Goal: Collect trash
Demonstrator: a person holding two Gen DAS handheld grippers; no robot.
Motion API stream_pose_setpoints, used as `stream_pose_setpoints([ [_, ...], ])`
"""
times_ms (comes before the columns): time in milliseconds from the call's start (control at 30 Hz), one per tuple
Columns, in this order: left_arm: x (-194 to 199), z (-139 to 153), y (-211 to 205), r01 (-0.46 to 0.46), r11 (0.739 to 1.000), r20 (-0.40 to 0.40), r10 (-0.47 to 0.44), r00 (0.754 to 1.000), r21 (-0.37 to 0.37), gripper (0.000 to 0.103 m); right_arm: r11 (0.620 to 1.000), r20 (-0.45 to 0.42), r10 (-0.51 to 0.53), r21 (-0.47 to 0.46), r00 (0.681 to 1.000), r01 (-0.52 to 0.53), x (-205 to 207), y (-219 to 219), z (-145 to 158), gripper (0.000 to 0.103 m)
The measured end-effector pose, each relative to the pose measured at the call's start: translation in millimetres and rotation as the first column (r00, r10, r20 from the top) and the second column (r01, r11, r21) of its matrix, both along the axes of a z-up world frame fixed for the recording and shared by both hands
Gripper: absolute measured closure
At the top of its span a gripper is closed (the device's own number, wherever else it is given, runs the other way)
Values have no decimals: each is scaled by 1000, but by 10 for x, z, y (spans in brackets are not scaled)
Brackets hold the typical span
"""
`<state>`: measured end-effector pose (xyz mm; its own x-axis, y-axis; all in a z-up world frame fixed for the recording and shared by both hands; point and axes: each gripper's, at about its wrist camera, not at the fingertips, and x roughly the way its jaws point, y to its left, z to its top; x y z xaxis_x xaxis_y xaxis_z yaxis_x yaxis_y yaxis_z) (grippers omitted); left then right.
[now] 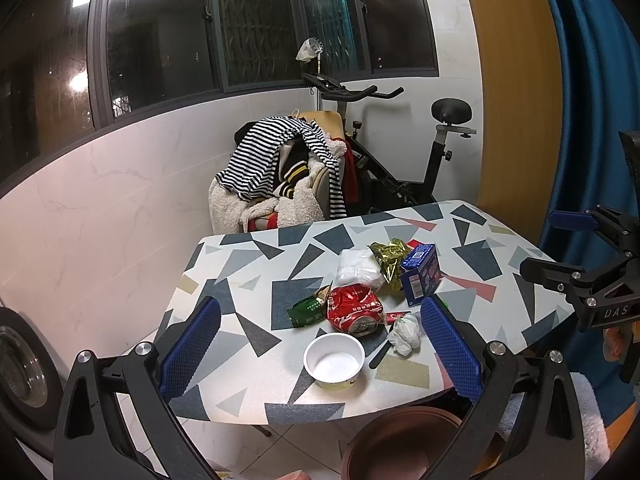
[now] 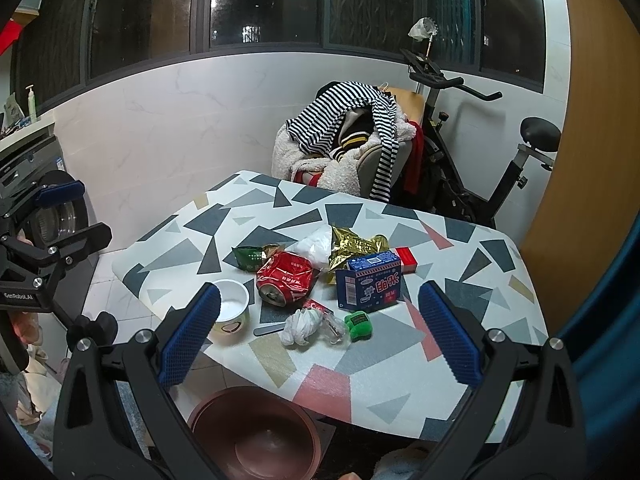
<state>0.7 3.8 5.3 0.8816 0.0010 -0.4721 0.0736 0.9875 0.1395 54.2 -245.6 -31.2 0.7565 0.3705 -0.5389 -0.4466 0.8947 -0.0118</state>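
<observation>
Trash lies on a table (image 1: pixel 248 364) (image 2: pixel 360 376) with a triangle pattern: a white cup (image 1: pixel 334 362) (image 2: pixel 230 310), a crushed red can (image 1: pixel 354 308) (image 2: pixel 285 282), a green packet (image 1: pixel 307 312) (image 2: pixel 250 258), a gold wrapper (image 1: pixel 388 258) (image 2: pixel 354 248), a blue carton (image 1: pixel 420 274) (image 2: pixel 370 282), a crumpled tissue (image 1: pixel 404 334) (image 2: pixel 301 326) and a small green item (image 2: pixel 359 325). My left gripper (image 1: pixel 320 344) hangs open above the table's near edge, nothing between its fingers. My right gripper (image 2: pixel 320 332) is open too, above the front of the table.
A brown bin (image 1: pixel 400 446) (image 2: pixel 256 434) stands on the floor under the table's near edge. Behind the table are a chair piled with clothes (image 1: pixel 280 172) (image 2: pixel 348 140) and an exercise bike (image 1: pixel 400 152) (image 2: pixel 472 152). A washing machine (image 2: pixel 44 184) is at the left.
</observation>
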Motion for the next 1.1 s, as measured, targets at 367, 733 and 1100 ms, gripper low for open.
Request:
stream_pose_setpoints([
  [367,-1,3,-1,0,1000,1,0,1000,2,5,1000,0,-2,1,1000,2,-7,-1,20,6],
  [733,-6,-9,-14,0,1000,1,0,1000,1,5,1000,-1,-2,1,1000,2,-8,-1,14,6],
  [1100,-7,-17,-34,3,1000,4,-3,1000,1,5,1000,-1,-2,0,1000,2,-5,5,20,6],
])
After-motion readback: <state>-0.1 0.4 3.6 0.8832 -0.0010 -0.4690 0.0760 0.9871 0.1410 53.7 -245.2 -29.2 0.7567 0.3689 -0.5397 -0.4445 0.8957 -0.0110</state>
